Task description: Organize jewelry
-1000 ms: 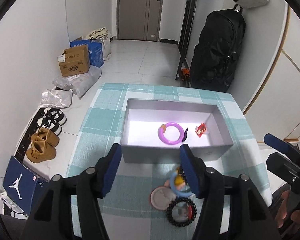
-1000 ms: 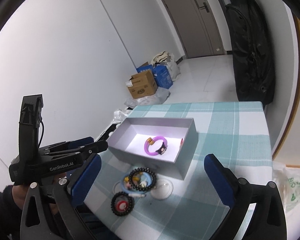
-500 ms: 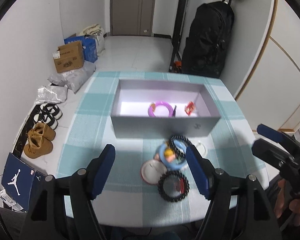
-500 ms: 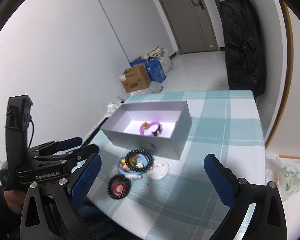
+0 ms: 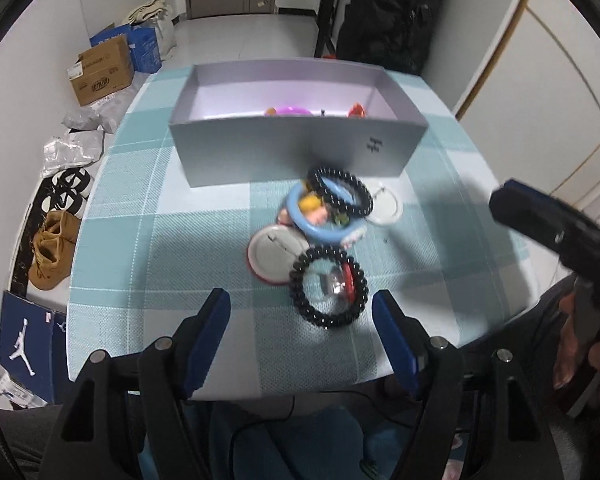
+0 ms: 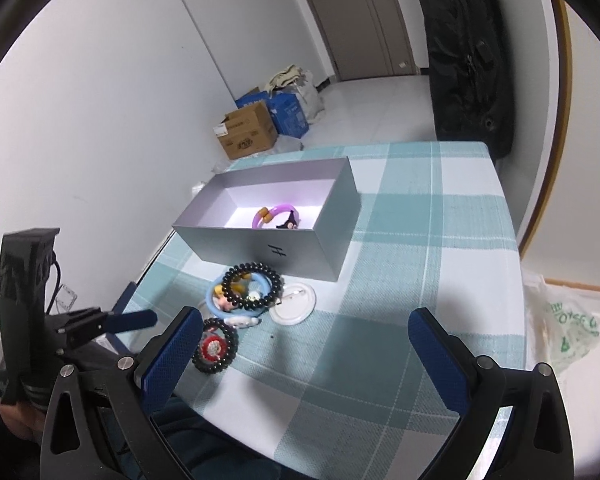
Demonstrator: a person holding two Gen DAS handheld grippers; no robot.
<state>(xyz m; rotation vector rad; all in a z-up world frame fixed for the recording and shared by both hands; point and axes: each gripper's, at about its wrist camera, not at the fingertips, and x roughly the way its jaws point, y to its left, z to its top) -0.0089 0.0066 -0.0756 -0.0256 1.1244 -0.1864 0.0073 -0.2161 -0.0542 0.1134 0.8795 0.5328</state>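
A grey open box sits on the checked tablecloth and holds a purple bracelet and a small red piece. In front of it lies a pile: a black bead bracelet over a light blue bangle, two white round badges, and a second black bead bracelet nearest me. My left gripper is open and empty, just short of that near bracelet. My right gripper is open and empty over the table's near edge.
The table ends close below both grippers. The floor at the left holds cardboard boxes, bags and shoes. A black bag stands behind the table. A plastic bag lies at the right.
Both grippers have pulled back toward the near table edge. The left one has dropped lower, so the pile now lies ahead of its fingers. Both stay open and empty.
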